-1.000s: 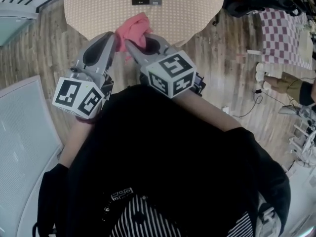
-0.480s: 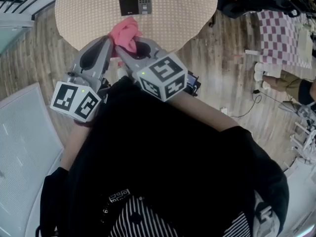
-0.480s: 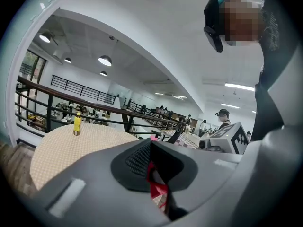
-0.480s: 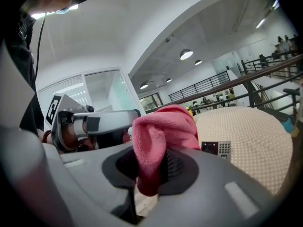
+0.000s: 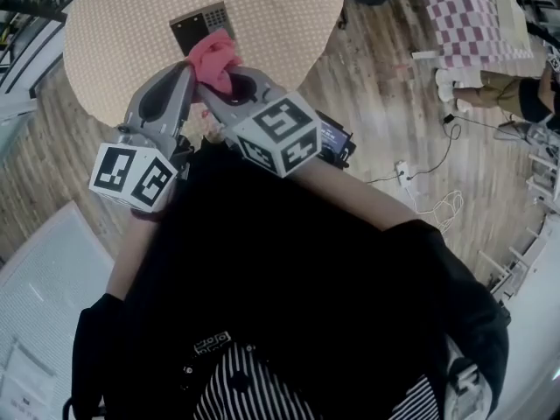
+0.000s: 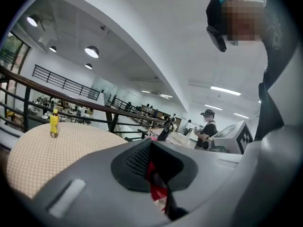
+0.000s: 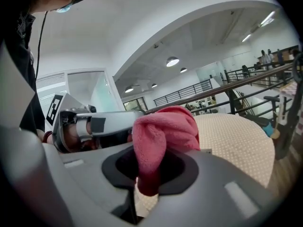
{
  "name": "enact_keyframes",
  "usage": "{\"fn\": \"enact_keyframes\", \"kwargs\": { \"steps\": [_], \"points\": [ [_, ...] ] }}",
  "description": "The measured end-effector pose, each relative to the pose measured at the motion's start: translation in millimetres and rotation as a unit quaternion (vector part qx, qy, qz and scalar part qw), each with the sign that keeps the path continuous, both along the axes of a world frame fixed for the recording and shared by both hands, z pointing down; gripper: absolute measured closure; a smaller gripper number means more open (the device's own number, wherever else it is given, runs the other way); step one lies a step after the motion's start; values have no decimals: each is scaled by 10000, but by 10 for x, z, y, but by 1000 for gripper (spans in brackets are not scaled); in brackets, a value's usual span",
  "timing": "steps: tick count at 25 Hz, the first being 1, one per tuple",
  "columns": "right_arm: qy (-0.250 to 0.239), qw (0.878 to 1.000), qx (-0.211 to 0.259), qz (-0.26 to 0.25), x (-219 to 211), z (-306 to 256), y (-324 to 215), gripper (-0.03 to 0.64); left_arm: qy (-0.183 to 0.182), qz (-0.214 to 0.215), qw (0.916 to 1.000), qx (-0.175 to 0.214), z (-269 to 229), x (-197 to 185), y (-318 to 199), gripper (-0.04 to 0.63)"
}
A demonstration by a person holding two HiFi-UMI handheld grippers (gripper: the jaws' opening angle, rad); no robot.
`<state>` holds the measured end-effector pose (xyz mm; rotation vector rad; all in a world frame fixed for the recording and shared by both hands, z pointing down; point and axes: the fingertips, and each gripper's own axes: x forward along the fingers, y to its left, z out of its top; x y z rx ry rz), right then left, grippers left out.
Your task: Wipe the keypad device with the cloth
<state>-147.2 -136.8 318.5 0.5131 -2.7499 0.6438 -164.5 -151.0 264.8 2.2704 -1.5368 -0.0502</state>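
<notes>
Dotted table [image 5: 280,16] shifted left; cloth [image 5: 214,58] overlaps keypad device [image 5: 194,26]; wood floor [image 5: 394,103].

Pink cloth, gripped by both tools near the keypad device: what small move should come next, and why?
Probably lower the cloth forward onto the keypad device. Both the left tool and the right tool are shut on it. It is bunched at the device's near edge, apparently raised off the table, so wiping contact seems not yet made.
</notes>
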Motion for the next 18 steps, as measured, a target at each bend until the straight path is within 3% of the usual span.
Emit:
{"fn": "enact_keyframes", "kwargs": {
  "steps": [5, 18],
  "points": [
    [70, 9994, 115, 322, -28, -65, -187, 543, -11, 282, 9994, 210, -138, -91, -213, 600],
    [398, 9907, 81, 1296, -613, 67, -444, 541, 255, 970, 9947, 218, 97, -879, -397, 601]
  ]
}}
